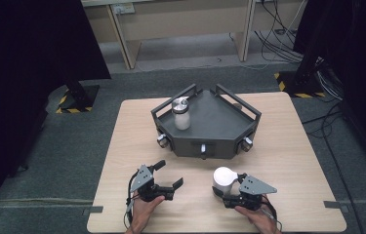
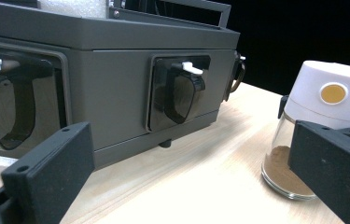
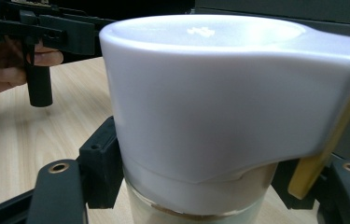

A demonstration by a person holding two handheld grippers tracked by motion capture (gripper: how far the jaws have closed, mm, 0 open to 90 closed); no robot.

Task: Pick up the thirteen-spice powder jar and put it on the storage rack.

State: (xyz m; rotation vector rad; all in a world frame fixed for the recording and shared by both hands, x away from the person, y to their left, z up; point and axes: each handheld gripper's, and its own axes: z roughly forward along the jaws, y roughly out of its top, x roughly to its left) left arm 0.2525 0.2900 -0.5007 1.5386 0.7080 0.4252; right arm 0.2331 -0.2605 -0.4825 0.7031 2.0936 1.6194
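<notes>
- R gripper (image 1: 225, 191) at approx 5 o'clock on the table (image 1: 297, 195); jaws clamped on the jar (image 1: 223, 181), one on each side of the glass body just under the white lid.
- Jar stands upright on the table, at 6 o'clock from the rack (image 1: 205, 124), near its front face but apart from it.
- In the right gripper view the jar's (image 3: 210, 116) lid is close up; black jaw blocks press at 8 and 4 o'clock of it, glass below.
- In the left gripper view the jar (image 2: 310, 135) sits at 3 o'clock; brown powder in the bottom, round tan spot on the lid's side.
- L gripper (image 1: 171, 174) at approx 7 o'clock on the table, jaws spread wide, nothing between them; it points toward 2 o'clock, well apart from the jar.
- L hand (image 1: 144, 209) holds that gripper from below; in the right gripper view the same hand (image 3: 4, 65) is at 10 o'clock.
- Rack: dark grey, angled, w/ rails on top, at 12 o'clock on the table.
- A 2nd jar (image 1: 181, 113) stands upright on the rack's top, at its 10 o'clock side.
- White-tipped knobs (image 1: 202, 147) on the rack's front faces.
</notes>
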